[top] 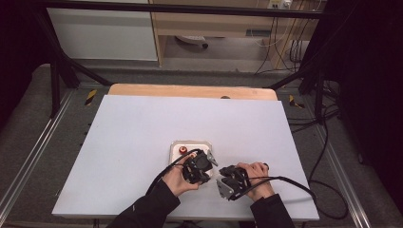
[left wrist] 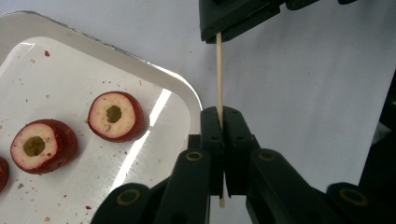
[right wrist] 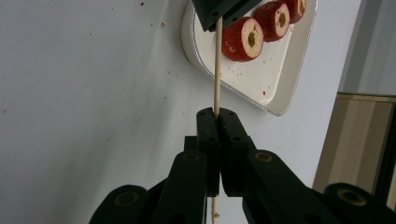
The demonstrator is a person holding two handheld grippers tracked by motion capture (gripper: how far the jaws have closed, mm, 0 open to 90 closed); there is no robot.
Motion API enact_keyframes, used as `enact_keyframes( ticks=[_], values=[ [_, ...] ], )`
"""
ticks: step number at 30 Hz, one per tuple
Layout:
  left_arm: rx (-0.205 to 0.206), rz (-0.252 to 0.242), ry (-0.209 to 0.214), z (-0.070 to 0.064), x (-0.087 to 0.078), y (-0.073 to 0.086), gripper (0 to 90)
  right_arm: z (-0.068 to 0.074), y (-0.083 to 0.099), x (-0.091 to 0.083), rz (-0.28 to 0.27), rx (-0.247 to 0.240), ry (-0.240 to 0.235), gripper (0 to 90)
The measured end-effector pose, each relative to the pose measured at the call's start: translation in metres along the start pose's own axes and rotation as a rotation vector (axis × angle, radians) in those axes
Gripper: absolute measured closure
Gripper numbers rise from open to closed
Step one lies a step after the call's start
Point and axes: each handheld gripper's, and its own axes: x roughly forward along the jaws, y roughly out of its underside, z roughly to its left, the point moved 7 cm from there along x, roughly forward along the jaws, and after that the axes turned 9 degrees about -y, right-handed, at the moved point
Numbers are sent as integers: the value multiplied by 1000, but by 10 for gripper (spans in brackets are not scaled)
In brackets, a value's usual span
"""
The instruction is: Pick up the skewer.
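Skewer clamped at both ends, one gripper on each, just beside tray

Left gripper closed tight on skewer, jaws together with the stick pinched between them; short stub pokes out below the jaws. Right gripper likewise closed on the same skewer, seen in left gripper view as a dark block at top, stick running straight from one pair of jaws to the other. Skewer bare between grippers, held above grey table, clear of the tray's rim. Cored red fruit on tray, cut face up, a second piece near it, both apart from skewer. In high view, both grippers close together at near edge of tray, hands behind them. Crumbs scattered over tray floor
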Motion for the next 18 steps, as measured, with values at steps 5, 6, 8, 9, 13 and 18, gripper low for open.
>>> enact_keyframes(
  ticks=[5, 6, 8, 9, 13, 18],
  values=[
    [-6, -17, -17, 0, -1, 1, 886, 0, 1, -2, -1, 35, 5, 867],
    [-6, -23, -23, 1, -1, 1, 886, 0, 1, -2, -1, 35, 5, 867],
    [-9, -39, -33, 2, -4, 2, 886, -2, 1, -4, -18, 80, 11, 833],
    [-16, -50, -41, 2, -6, 3, 886, -4, 2, -5, -21, 100, 10, 800],
    [-19, -72, -63, 7, -12, 11, 886, -7, 12, -10, -34, 287, 10, 658],
    [-29, -80, -88, 14, -17, 25, 886, -14, 25, -17, -121, 521, 48, 505]
  ],
)
